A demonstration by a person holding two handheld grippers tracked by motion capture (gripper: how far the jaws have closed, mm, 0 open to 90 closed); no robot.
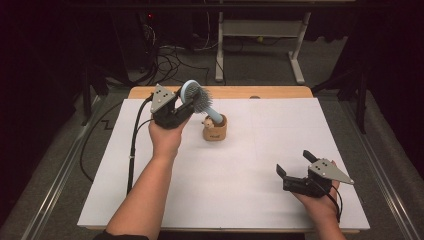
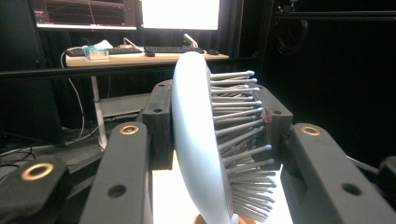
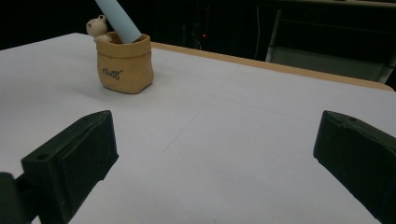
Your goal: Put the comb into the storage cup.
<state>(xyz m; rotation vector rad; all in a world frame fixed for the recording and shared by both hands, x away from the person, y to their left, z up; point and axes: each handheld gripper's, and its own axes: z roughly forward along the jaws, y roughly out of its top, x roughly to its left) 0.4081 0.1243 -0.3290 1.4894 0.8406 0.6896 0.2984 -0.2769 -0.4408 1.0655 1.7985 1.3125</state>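
White desk (image 1: 240, 170), dark room, cables on floor beyond. Left tool (image 1: 186, 106) raised at far left — clenched on hairbrush (image 1: 196, 98), handle in tan pot (image 1: 214, 131). Right tool (image 1: 295, 164) near right, low — jaws wide apart, nothing held.

left tongs (image 1: 186, 107): black body, grey three-cornered top plate, black cable trailing off the rear | jaws: black blocks on arms with brass-ringed screw holes | right tongs (image 1: 295, 167): same black build, grey plate, thin black cable | forearms: bare, dark sleeve edge at left elbow
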